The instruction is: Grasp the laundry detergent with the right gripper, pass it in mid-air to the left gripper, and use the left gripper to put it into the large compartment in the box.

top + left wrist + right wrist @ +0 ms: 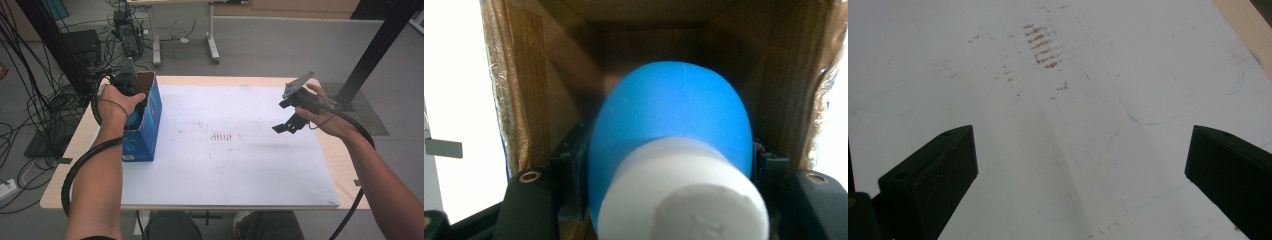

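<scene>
A blue bottle (674, 110) with a white cap (684, 195) is held between the black pads (569, 175) of my left gripper (669, 165), which is shut on its body. The bottle sits inside the open top of a blue cardboard box (150, 125) with brown inner walls (539, 75), and the cap faces the camera. In the high view my left gripper (126, 85) reaches down into the box at the table's left. My right gripper (286, 127) hovers open over the right side of the white board (225, 165), with nothing between its jaws (1080, 155).
The white board (1058, 190) has brown smudges (1043, 47) near its middle and faint drawn outlines. A wooden table edge (345, 165) frames it. Cables and a black frame post (375, 50) stand beyond the table.
</scene>
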A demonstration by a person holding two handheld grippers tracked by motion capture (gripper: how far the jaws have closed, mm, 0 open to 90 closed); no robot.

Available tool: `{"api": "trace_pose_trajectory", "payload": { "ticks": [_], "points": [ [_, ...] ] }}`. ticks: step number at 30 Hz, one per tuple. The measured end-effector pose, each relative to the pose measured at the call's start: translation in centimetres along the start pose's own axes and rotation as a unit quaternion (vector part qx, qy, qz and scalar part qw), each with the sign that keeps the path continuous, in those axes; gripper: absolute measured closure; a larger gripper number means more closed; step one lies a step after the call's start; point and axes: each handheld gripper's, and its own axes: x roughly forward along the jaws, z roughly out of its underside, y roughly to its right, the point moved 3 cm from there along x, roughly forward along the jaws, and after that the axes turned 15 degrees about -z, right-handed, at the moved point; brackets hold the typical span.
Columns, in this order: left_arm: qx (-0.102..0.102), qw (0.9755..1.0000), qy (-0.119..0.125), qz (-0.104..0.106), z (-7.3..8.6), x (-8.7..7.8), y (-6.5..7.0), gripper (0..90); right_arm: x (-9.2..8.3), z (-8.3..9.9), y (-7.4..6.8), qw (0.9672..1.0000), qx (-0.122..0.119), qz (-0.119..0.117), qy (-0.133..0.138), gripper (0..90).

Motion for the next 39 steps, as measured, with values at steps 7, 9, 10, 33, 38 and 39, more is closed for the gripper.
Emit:
{"api": "trace_pose_trajectory", "payload": {
  "ticks": [7, 9, 10, 33, 38, 39],
  "points": [
    [-0.004, 1.0, 0.0, 0.005, 0.01, 0.08, -0.28, 36.3, -0.2, -0.05, 0.13, 1.0, -0.001, 0.003, -0.003, 0.3],
    [-0.004, 1.0, 0.001, 0.006, 0.02, 0.1, -0.32, 36.2, -0.25, -0.08, 0.16, 1.0, 0.0, 0.004, -0.003, 0.3],
    [-0.004, 1.0, 0.001, 0.007, 0.02, 0.1, -0.33, 36.3, -0.27, -0.11, 0.17, 1.0, 0.0, 0.004, -0.002, 0.3],
    [-0.003, 1.0, 0.0, 0.003, -0.04, 0.08, -0.18, 36.2, -0.55, -0.85, 0.51, 0.9999, -0.01, 0.008, -0.008, 0.3],
    [-0.003, 1.0, 0.0, 0.003, -0.09, 0.08, -0.14, 36.2, -0.63, -0.8, 0.53, 0.9999, -0.009, 0.009, -0.007, 0.3],
    [-0.003, 1.0, 0.0, 0.002, -0.09, 0.07, -0.12, 36.2, -0.64, -0.79, 0.52, 0.9999, -0.009, 0.009, -0.007, 0.3]
  ]
}}
